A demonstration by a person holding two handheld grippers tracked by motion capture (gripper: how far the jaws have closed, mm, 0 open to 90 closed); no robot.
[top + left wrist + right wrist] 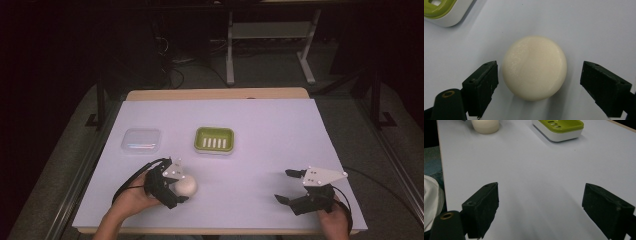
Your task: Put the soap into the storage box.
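A round cream soap bar lies on the white table near the front left. My left gripper stands open around it, one jaw on each side with a gap at both. A green soap dish with a slotted insert sits in the middle of the table; its corner also appears in the left gripper view. My right gripper is open at the front right with nothing between its jaws. In the right gripper view the soap bar lies far off at the top left.
A clear plastic lid or box lies left of the soap dish. The white table surface ends in a wooden strip at the far edge. Metal rails run along both sides, and a desk frame stands on the floor behind.
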